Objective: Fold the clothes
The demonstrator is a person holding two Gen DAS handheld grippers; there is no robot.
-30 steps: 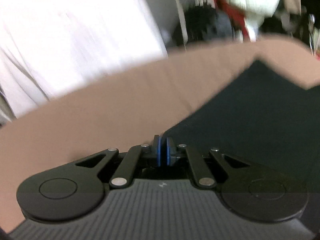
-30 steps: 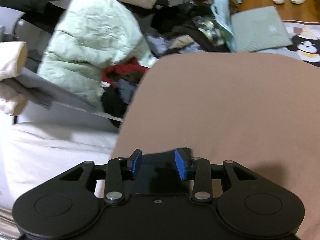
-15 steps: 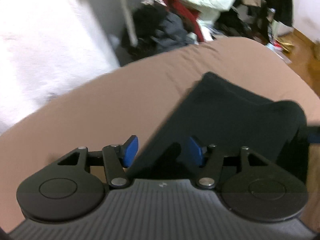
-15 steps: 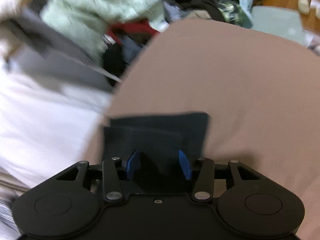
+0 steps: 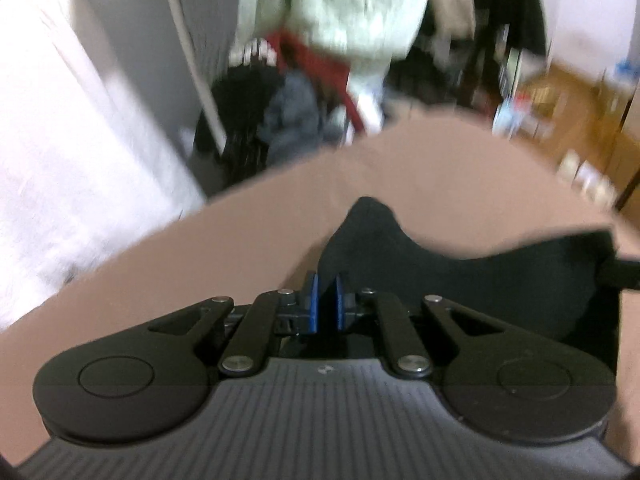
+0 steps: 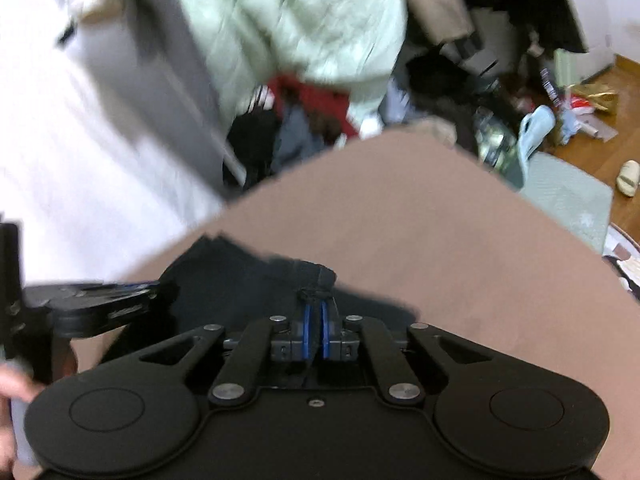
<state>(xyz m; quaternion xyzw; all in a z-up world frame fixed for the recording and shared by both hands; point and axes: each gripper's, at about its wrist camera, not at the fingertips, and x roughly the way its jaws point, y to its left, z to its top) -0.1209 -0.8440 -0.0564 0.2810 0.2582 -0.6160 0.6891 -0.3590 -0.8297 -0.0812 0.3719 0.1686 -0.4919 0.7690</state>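
**Ana:** Through the left wrist camera, what is the cloth like?

**Ben:** Soft, matte and dark. The dark garment [image 5: 460,272] lies on a smooth, pinkish-brown tabletop [image 5: 240,248], and one edge is drawn up into a peak. The left tongs [image 5: 324,304] are clamped on that edge, blue pads pressed against the fabric. The tabletop is bare to the left and beyond the garment, and its far edge is curved. Past it lies a blurred pile of clothes [image 5: 304,92].

**Ana:** And through the right wrist camera?

**Ben:** The right tongs [image 6: 313,322] pinch a bunched, thick corner of the same garment [image 6: 248,276], which sags flat between the two grips. The left tongs [image 6: 132,294] come in from the left side, touching the cloth. The tabletop [image 6: 440,240] is open to the right and ahead. A wooden floor [image 6: 600,128] with scattered clutter lies beyond.
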